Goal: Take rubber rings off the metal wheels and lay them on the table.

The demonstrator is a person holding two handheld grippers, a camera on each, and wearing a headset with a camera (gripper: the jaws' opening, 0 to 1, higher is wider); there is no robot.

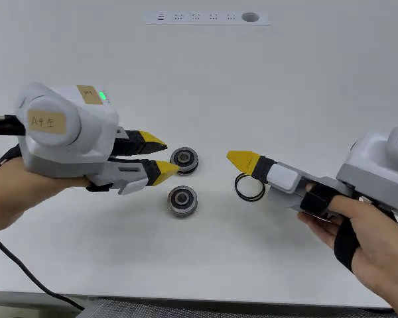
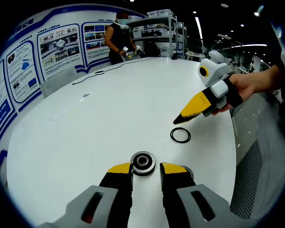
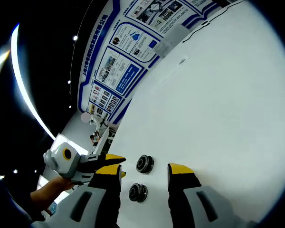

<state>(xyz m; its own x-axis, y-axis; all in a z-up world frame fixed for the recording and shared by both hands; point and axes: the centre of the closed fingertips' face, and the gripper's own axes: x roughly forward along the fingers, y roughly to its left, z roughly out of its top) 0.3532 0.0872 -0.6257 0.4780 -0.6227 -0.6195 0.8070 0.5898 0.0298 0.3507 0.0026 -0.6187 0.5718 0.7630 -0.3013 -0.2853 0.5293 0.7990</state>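
a white desk [image 1: 285, 99] seen from the head view, with a hand-held gripper at each side and small parts between them.

at the far left, the left hand [image 1: 13, 189] holds the left hand-held gripper [image 1: 159, 155]. it points right, and its yellow-tipped jaws are spread apart with nothing between them. just beside the tips lies the far wheel [image 1: 184, 159], flat on the desk. the lower jaw tip is at the wheel's rim, but i cannot tell if they touch. the near wheel [image 1: 183, 201] lies flat just in front of it, closer to the person.

right of the wheels, a thin black rubber ring [image 1: 250, 187] lies flat on the desk, apart from both wheels. the right hand-held gripper [image 1: 243, 160], held in the right hand [image 1: 358, 228], points left with its yellow tip over the ring's far edge. a white power strip [image 1: 207, 18] sits at the back of the desk.

in the left gripper view, the left hand-held gripper [image 2: 146, 169] has its jaws spread, with the far wheel [image 2: 143, 162] just ahead of the gap. to the right lies the rubber ring [image 2: 180, 135], with the right hand-held gripper [image 2: 190, 110] near it.

in the right gripper view, the left hand-held gripper [image 3: 119, 166] shows at the left. the right hand-held gripper [image 3: 145, 172] has its jaws wide apart and empty, and both wheels [image 3: 145, 164] lie beyond the gap.
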